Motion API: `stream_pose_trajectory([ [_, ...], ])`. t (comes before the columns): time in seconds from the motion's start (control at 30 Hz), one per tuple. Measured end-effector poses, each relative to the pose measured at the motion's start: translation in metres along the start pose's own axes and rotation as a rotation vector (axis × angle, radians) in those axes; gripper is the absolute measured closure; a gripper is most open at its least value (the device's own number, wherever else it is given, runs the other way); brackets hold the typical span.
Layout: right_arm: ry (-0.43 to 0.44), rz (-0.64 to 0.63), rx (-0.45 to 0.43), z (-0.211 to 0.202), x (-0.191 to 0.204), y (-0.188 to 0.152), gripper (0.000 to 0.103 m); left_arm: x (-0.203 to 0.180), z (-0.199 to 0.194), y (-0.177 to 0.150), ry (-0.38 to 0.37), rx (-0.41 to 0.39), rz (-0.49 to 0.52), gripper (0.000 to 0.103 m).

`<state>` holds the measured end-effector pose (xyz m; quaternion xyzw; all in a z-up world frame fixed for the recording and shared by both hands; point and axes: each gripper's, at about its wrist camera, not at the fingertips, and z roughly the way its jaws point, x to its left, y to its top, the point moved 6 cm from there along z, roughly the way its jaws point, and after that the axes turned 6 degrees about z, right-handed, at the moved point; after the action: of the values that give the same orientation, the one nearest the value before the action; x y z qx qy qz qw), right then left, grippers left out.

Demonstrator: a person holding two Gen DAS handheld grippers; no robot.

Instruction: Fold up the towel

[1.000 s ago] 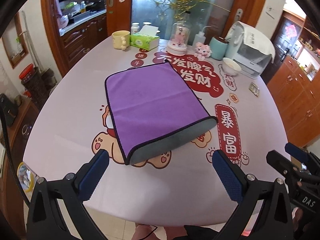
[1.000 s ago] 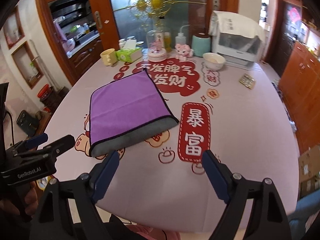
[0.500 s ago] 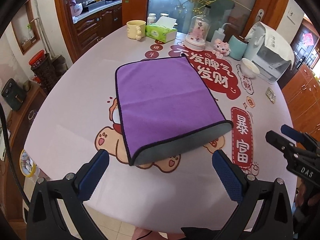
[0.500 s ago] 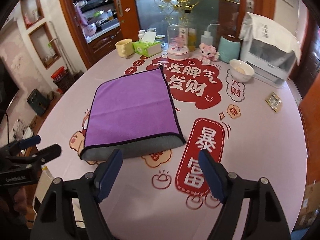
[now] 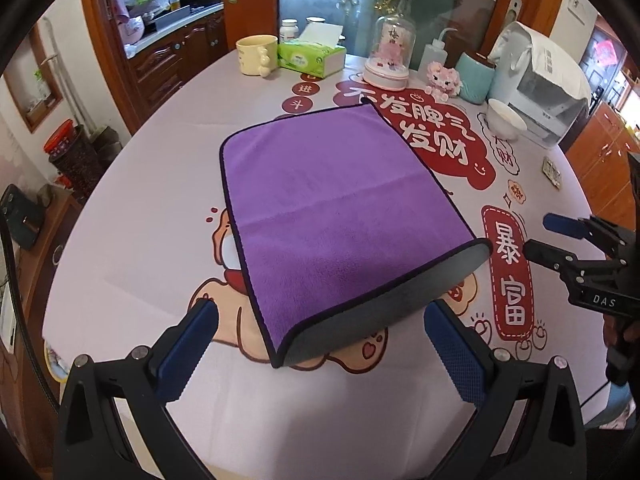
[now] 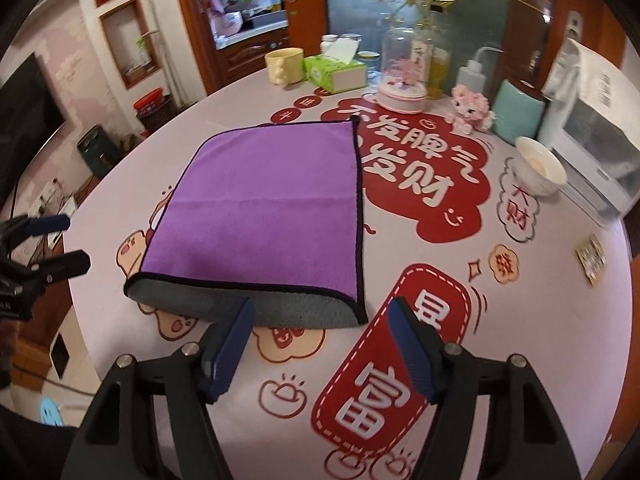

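Observation:
A purple towel (image 5: 332, 208) with a grey underside and dark hem lies flat on the round table, folded once, its grey fold edge toward me. It also shows in the right wrist view (image 6: 268, 216). My left gripper (image 5: 320, 316) is open and empty, just short of the near left corner of the towel. My right gripper (image 6: 320, 312) is open and empty, its fingers close over the near right corner. The right gripper shows in the left wrist view (image 5: 560, 240); the left gripper shows in the right wrist view (image 6: 52, 240).
The table has a printed pink cloth (image 5: 508, 276). At its far side stand a yellow mug (image 5: 256, 56), a green tissue box (image 5: 312, 56), a glass dome ornament (image 5: 390, 54), a squeeze bottle (image 5: 434, 56), a teal canister (image 5: 476, 76), a white bowl (image 5: 506, 120) and a white appliance (image 5: 544, 88).
Both grippers have moved forward and down toward the towel's near edge. The right gripper's jaws have narrowed somewhat. The towel has not moved.

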<state>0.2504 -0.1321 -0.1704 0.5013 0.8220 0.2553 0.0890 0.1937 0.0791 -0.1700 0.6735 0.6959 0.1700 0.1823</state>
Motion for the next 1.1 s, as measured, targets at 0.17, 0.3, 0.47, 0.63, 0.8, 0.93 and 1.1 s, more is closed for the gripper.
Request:
stream_pose_trajectory([
  [0.17, 0.038, -0.085, 0.003, 0.021, 0.0, -0.002, 0.037, 0.005, 0.023, -0.005, -0.028, 0.013, 0.011, 0.002],
  [0.3, 0.058, -0.134, 0.019, 0.038, -0.001, -0.006, 0.04, 0.011, 0.043, -0.01, -0.047, 0.039, 0.007, 0.004],
  [0.47, 0.071, -0.173, 0.045, 0.056, -0.005, -0.012, 0.043, 0.015, 0.062, -0.02, -0.08, 0.066, 0.002, 0.005],
  [0.63, 0.08, -0.172, 0.063, 0.069, -0.01, -0.017, 0.043, 0.017, 0.078, -0.029, -0.112, 0.094, -0.014, 0.01],
  [0.8, 0.089, -0.175, 0.074, 0.079, -0.013, -0.02, 0.044, 0.018, 0.09, -0.034, -0.17, 0.113, -0.046, 0.02],
  [0.93, 0.09, -0.177, 0.09, 0.085, -0.014, -0.022, 0.052, 0.014, 0.098, -0.036, -0.191, 0.137, -0.036, 0.03],
  [1.1, 0.091, -0.172, 0.102, 0.09, -0.016, -0.023, 0.057, 0.009, 0.106, -0.038, -0.205, 0.17, -0.025, 0.035],
])
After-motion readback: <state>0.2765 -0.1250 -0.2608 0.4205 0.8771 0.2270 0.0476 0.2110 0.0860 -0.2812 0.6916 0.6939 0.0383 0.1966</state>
